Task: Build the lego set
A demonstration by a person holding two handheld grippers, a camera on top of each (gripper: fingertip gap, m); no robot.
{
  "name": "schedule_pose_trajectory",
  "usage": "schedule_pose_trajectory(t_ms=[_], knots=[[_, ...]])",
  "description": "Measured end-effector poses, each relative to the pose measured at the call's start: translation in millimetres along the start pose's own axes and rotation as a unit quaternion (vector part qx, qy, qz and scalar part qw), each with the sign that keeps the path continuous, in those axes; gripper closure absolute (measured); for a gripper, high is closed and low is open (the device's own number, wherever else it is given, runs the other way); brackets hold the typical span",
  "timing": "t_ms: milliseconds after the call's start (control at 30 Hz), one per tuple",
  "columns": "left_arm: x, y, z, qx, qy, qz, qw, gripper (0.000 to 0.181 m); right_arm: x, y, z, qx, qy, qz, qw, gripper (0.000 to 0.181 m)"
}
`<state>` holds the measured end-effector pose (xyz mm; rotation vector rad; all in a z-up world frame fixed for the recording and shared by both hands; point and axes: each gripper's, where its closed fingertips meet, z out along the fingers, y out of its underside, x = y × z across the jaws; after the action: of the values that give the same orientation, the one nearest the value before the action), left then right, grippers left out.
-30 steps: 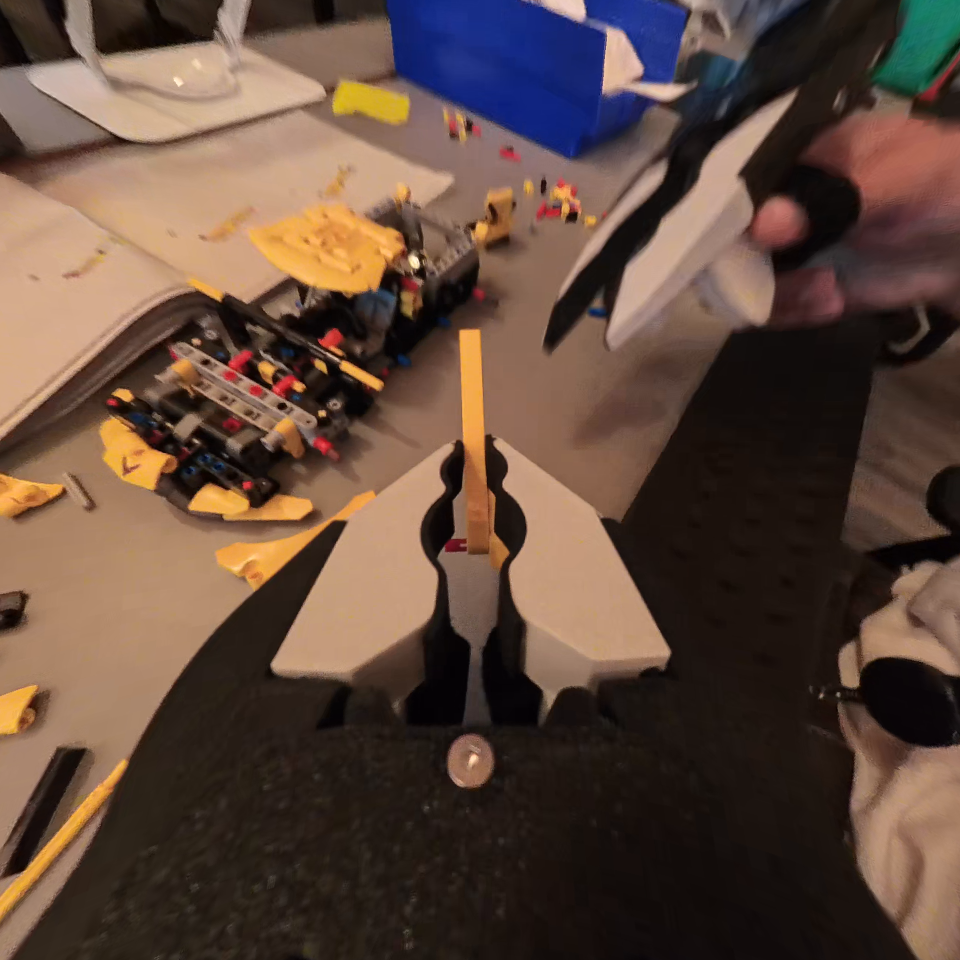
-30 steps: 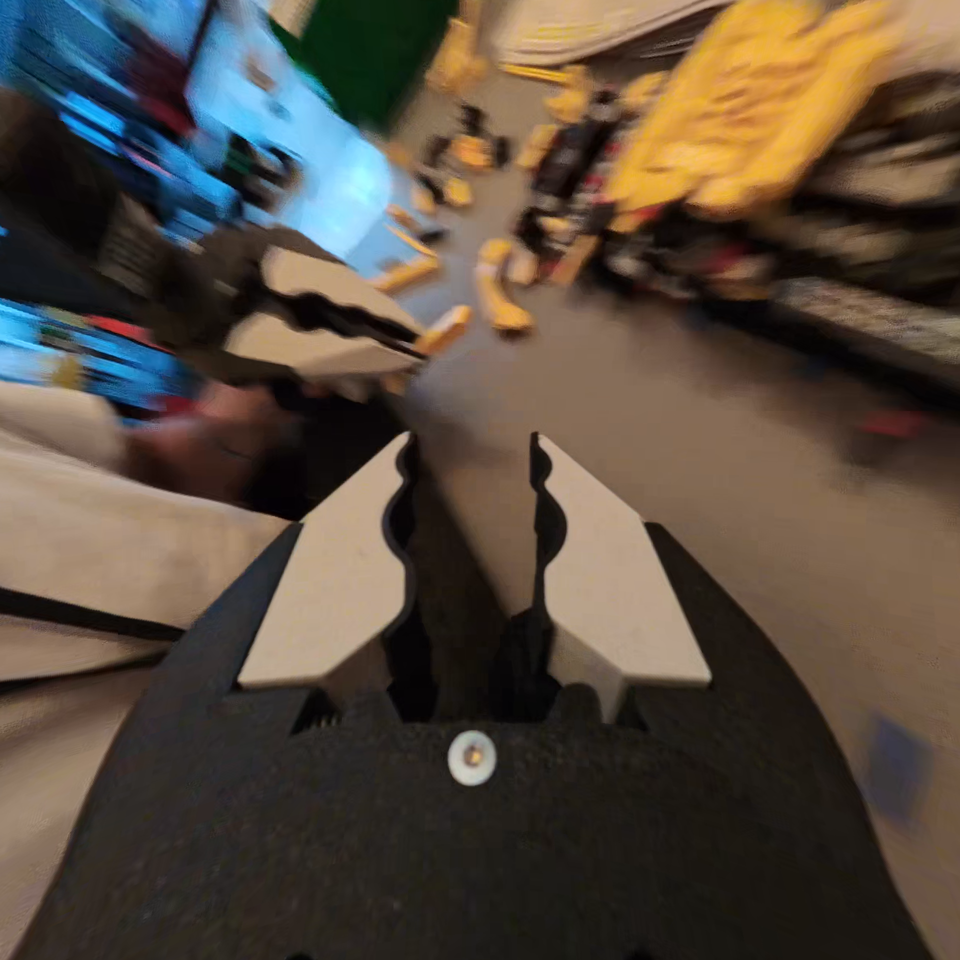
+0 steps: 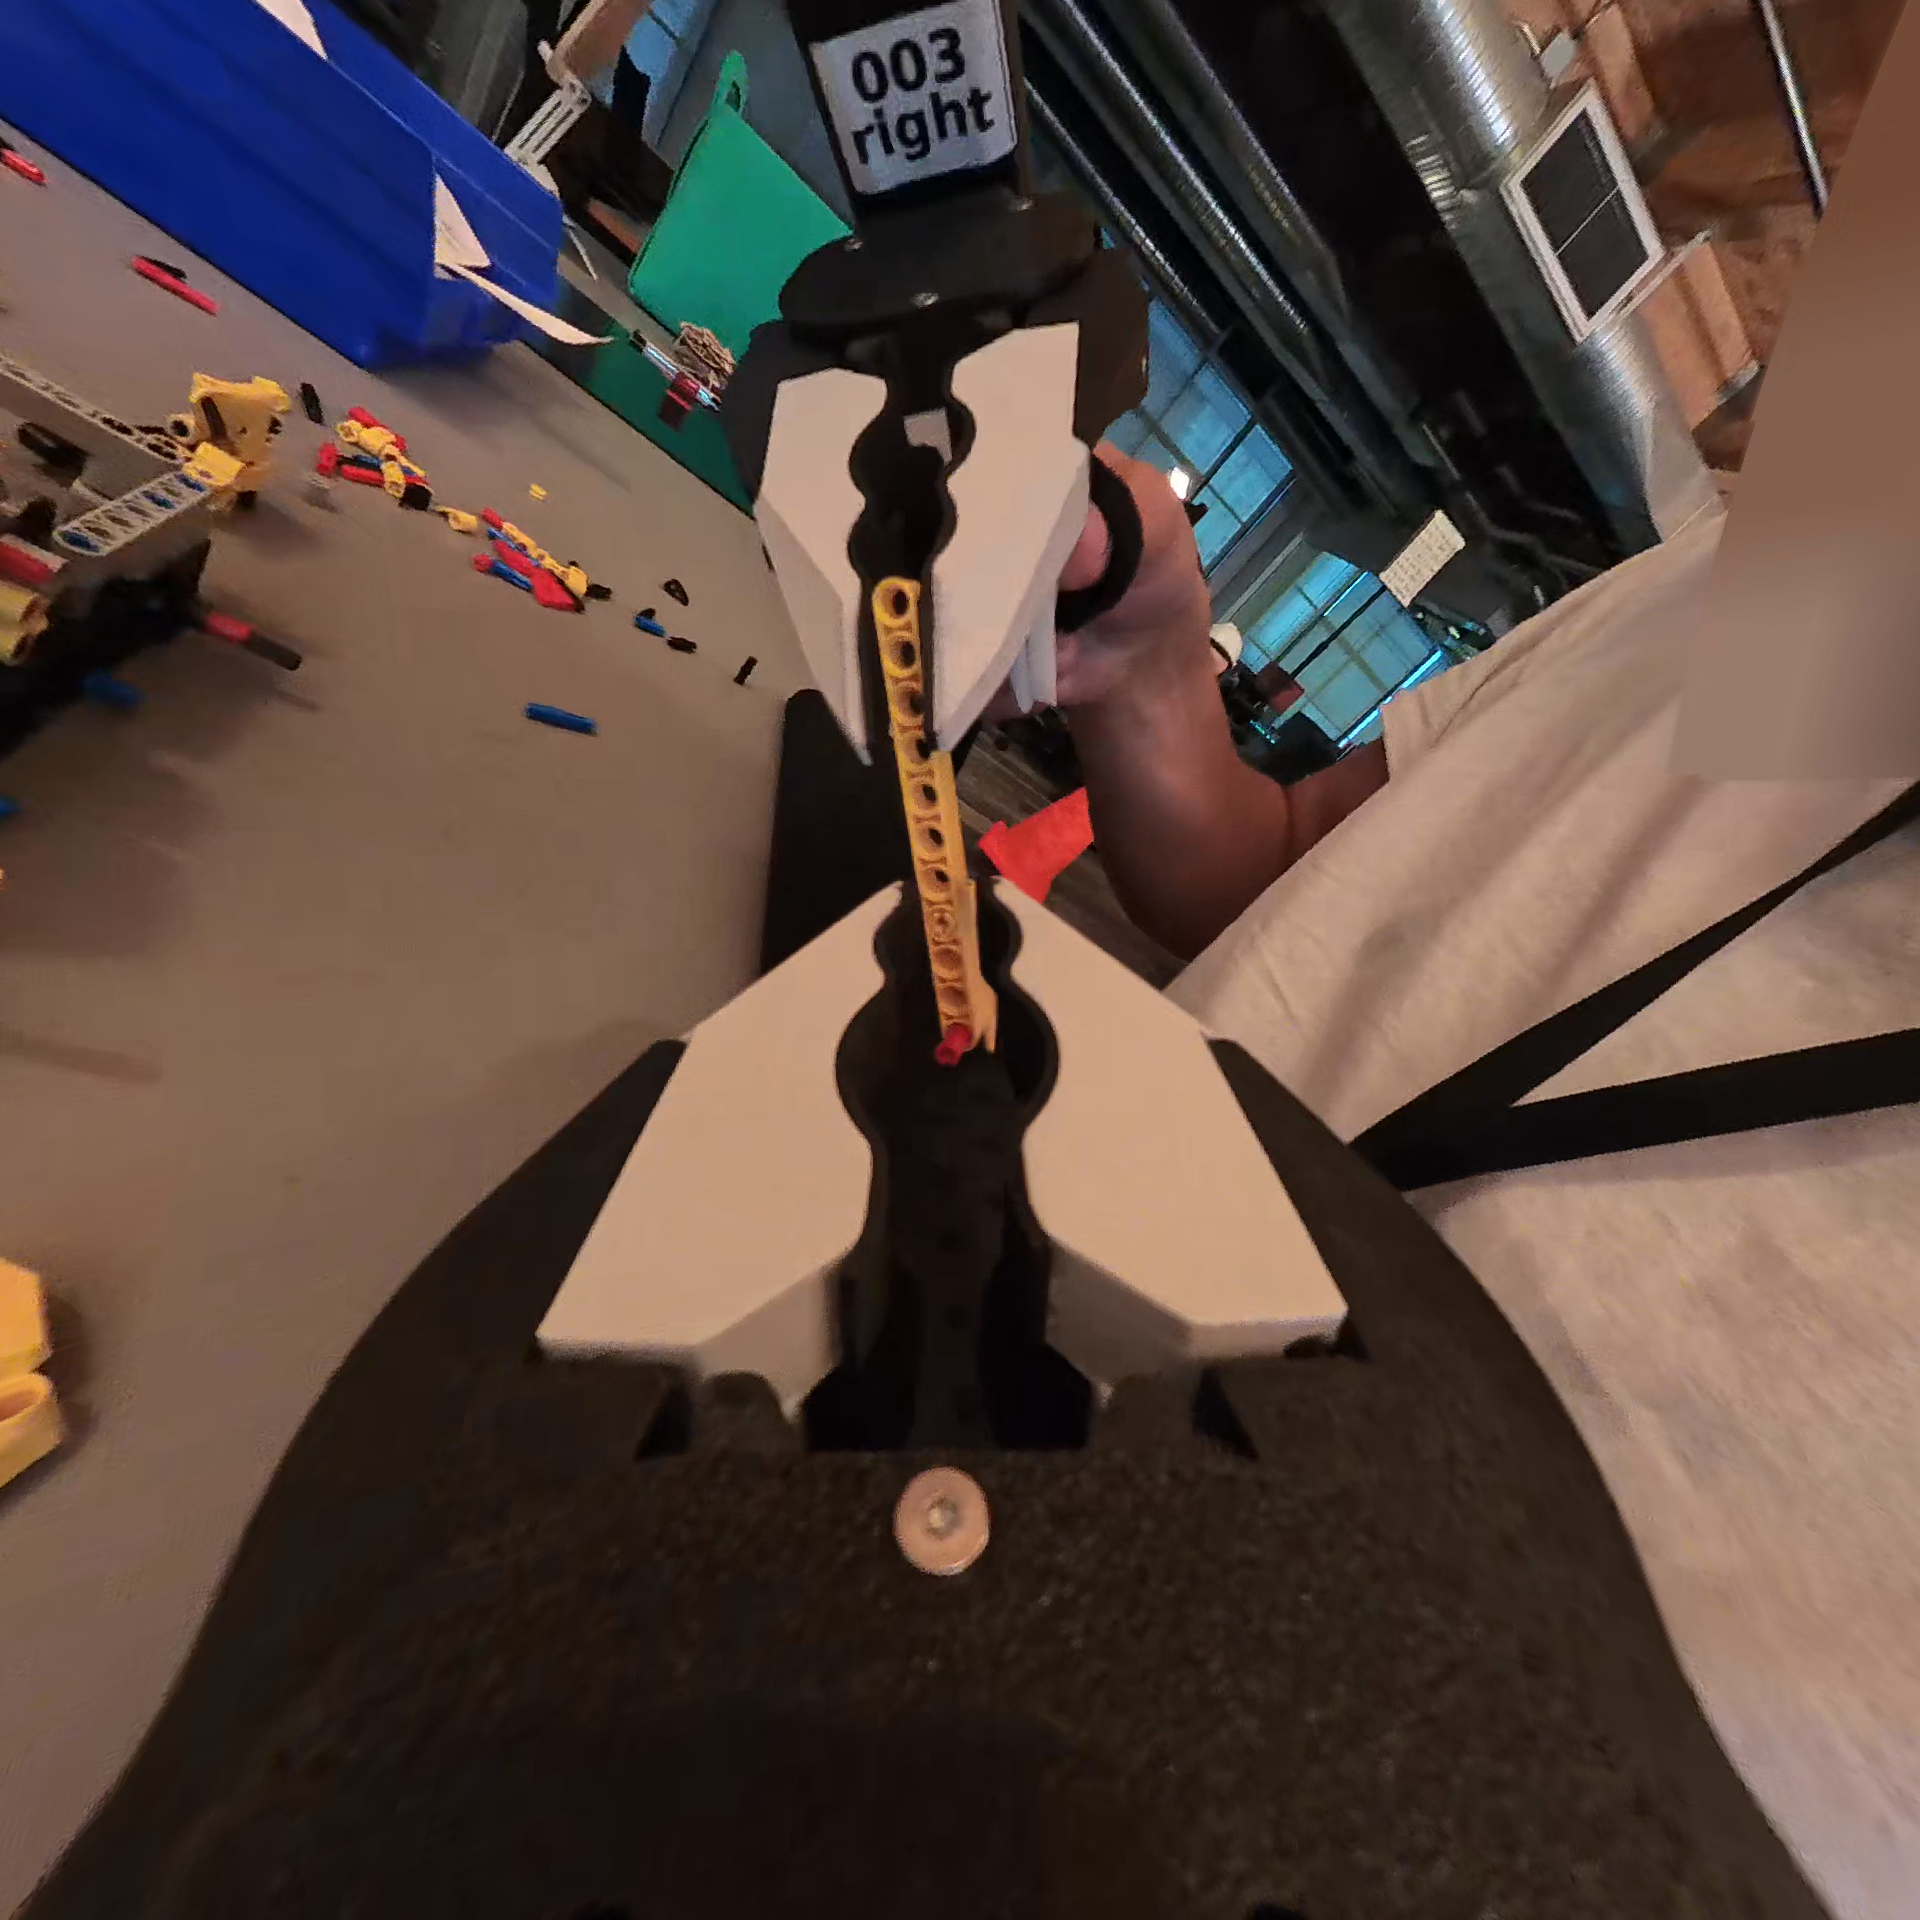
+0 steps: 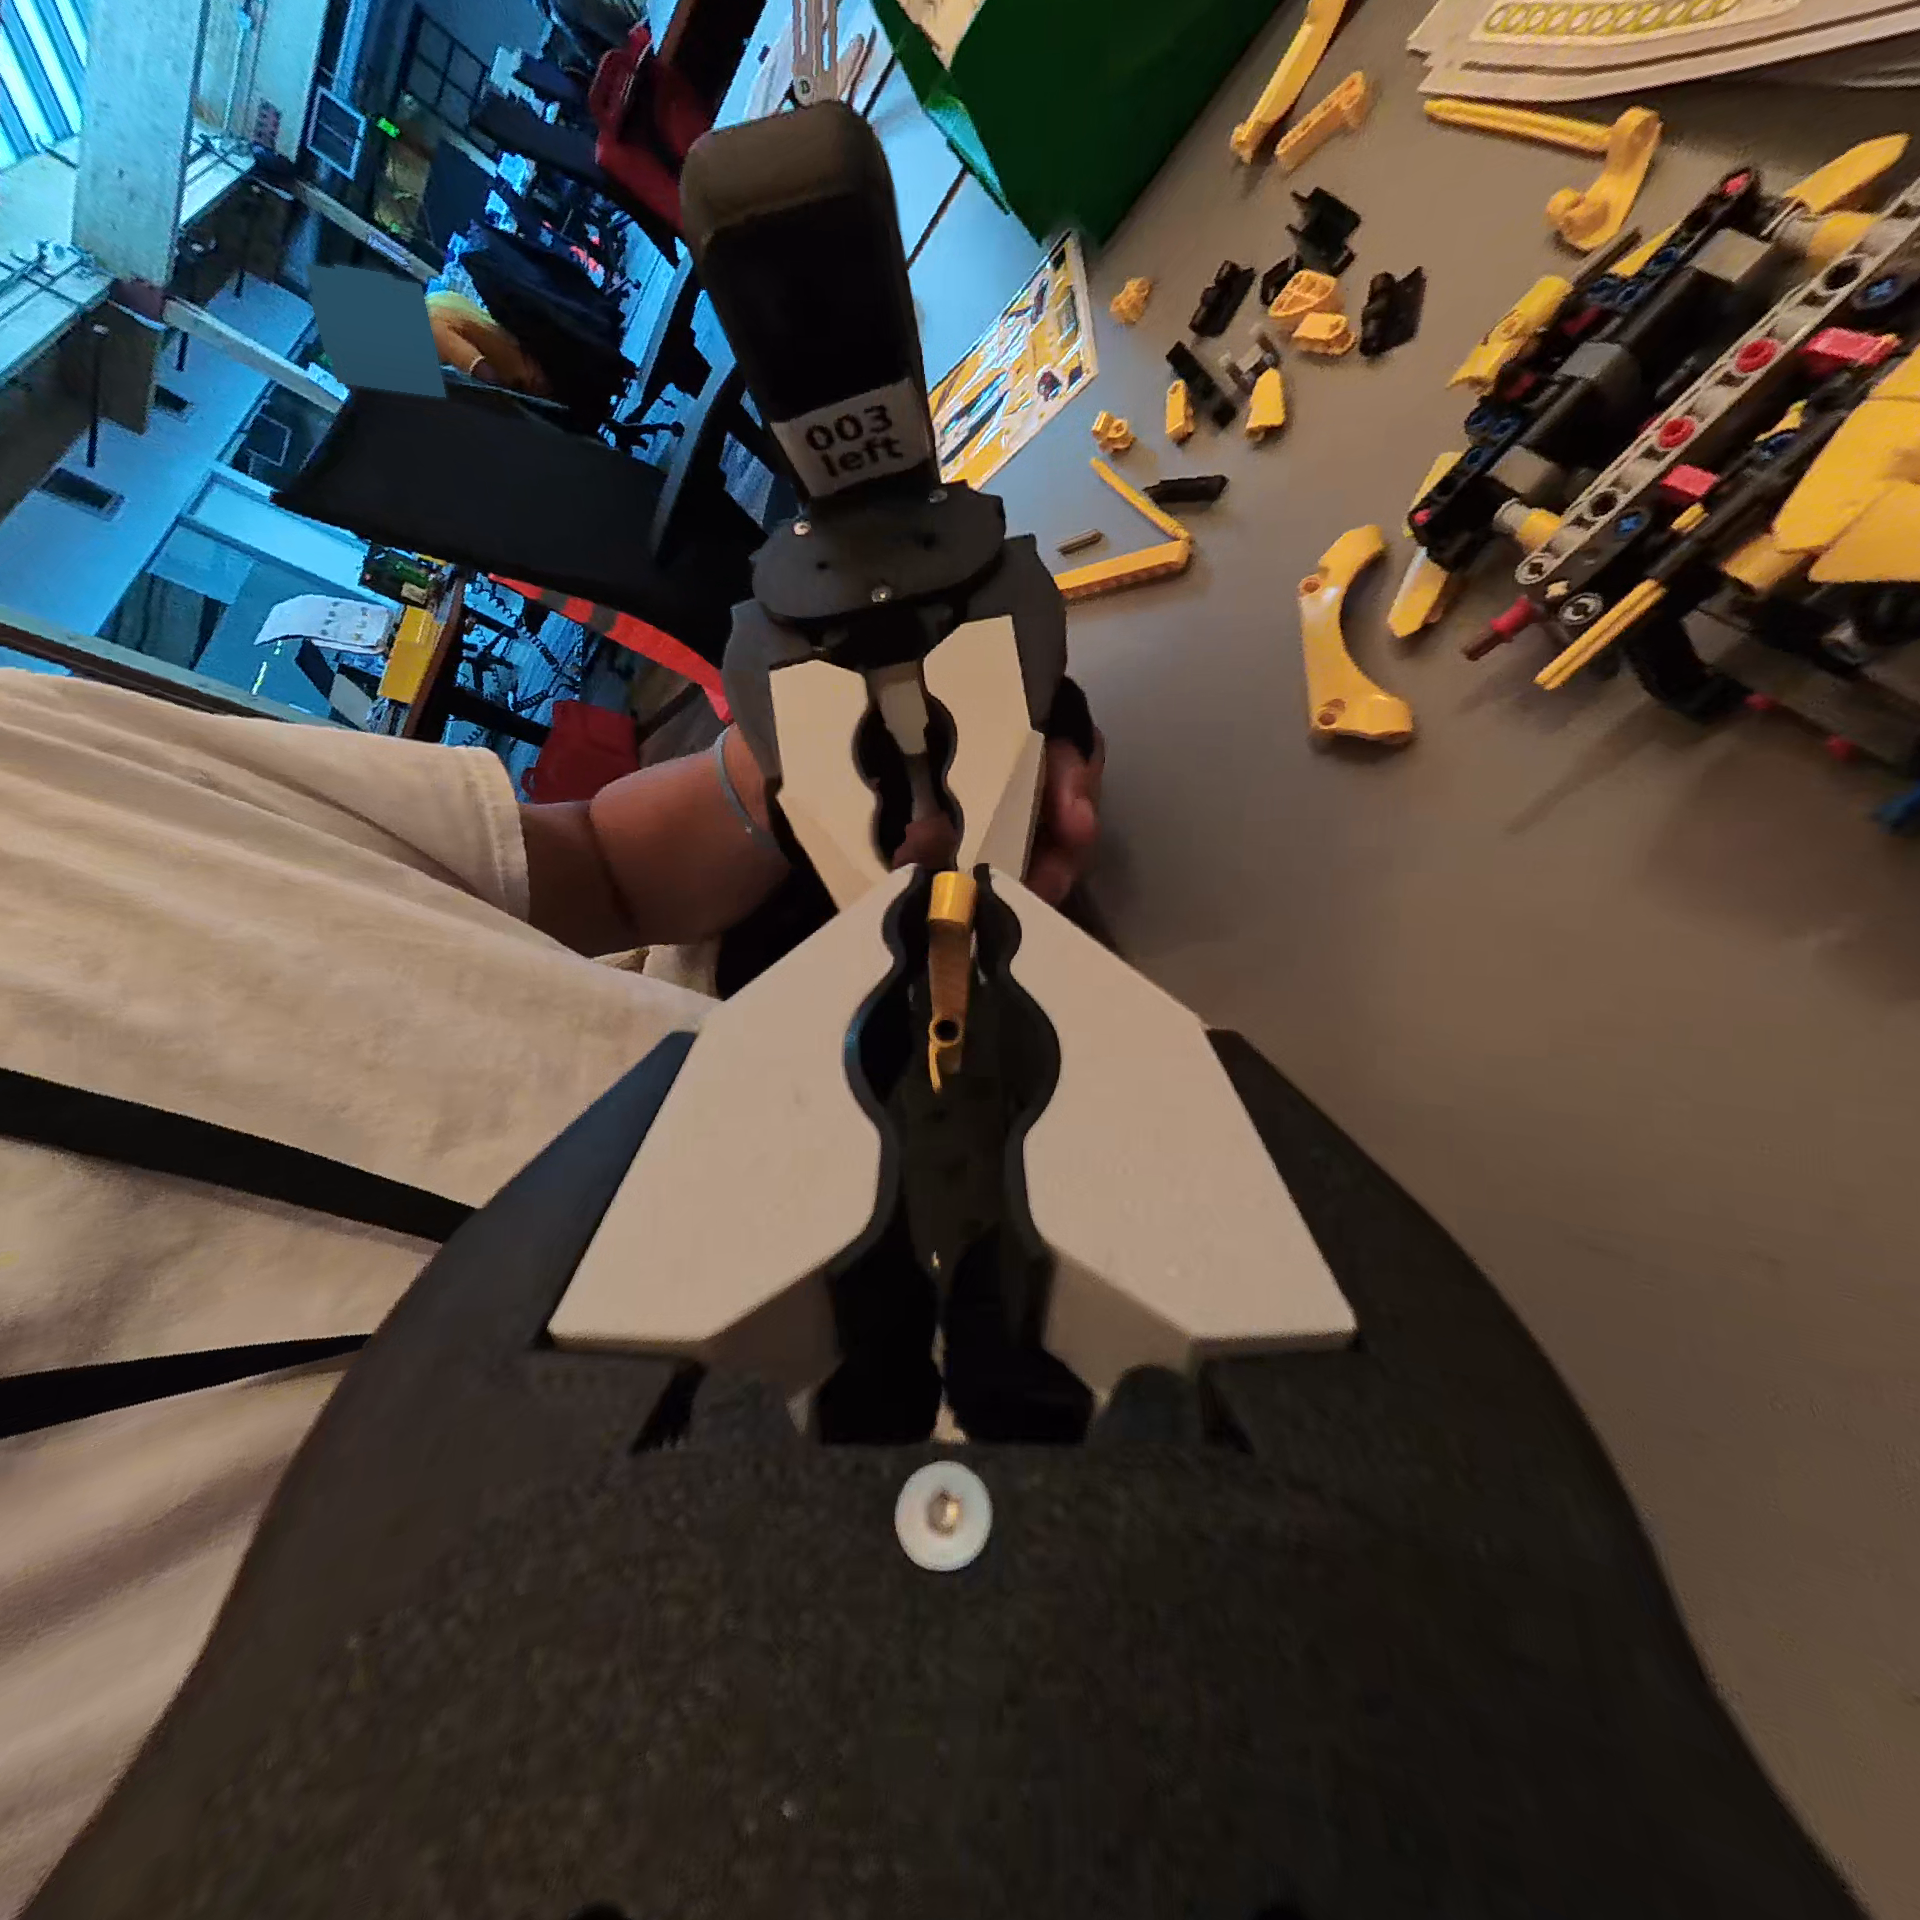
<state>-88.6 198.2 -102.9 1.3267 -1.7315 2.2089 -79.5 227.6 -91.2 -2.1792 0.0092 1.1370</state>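
A long yellow beam with holes point(image 3: 925, 800), with a red pin point(image 3: 948, 1049) at its near end, spans between my two grippers, held in the air at the table's edge. My left gripper point(image 3: 948, 891) is shut on its near end. My right gripper point(image 3: 899, 740) faces it and is shut on the far end. In the right wrist view the beam point(image 4: 948, 966) shows end-on between my right gripper point(image 4: 951, 881) fingers, with the left gripper point(image 4: 914, 836) just beyond. The partly built yellow and black model point(image 4: 1714, 436) sits on the grey table; part of it also shows in the left wrist view point(image 3: 94, 540).
Loose small parts point(image 3: 520, 561) lie scattered on the table, with a blue bin point(image 3: 260, 177) behind. A yellow arch piece point(image 4: 1340, 644), black and yellow parts point(image 4: 1257, 343), a printed sheet point(image 4: 1023, 353), a booklet point(image 4: 1662, 42) and a green box point(image 4: 1060, 94) lie around. A person's white shirt point(image 3: 1558, 1039) is close. The tips of both grippers are at nearly the same place. Left tips and right tips are each some 15 cm from the yellow arch piece point(image 4: 1340, 644).
Both grippers turned away from the table to face each other. The right gripper, open before, has shut on the far end of the beam that the left gripper still holds.
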Motion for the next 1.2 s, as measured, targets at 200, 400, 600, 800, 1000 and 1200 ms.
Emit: schedule_pose_trajectory(t_ms=[200,400,600,800,1000,1200], knots=[[6.7,1.4,3.1,-0.001,0.016,0.004,1.0,0.173,-7.4,2.6,0.0,-0.002,-0.021,-0.001,1.0,0.175],[15.9,-6.4,0.9,0.03,0.057,-0.014,0.998,0.174,-18.2,-1.6,0.1,0.012,-0.053,0.001,0.999,0.175],[16.2,-6.0,-0.5,0.031,0.056,-0.011,0.998,0.174,-18.9,-1.8,4.1,0.009,-0.051,-0.004,0.999,0.175],[16.8,-4.4,0.5,0.026,0.058,-0.013,0.998,0.174,-20.2,-3.3,4.9,0.011,-0.053,-0.006,0.999,0.175],[14.1,-7.7,-2.1,0.036,0.049,-0.008,0.998,0.174,-20.6,-10.0,1.8,0.034,-0.044,-0.036,0.998,0.169],[10.1,-38.8,-32.7,0.139,0.048,-0.009,0.989,0.174,10.4,-24.1,-62.1,0.162,0.068,-0.169,0.97,0.152]])
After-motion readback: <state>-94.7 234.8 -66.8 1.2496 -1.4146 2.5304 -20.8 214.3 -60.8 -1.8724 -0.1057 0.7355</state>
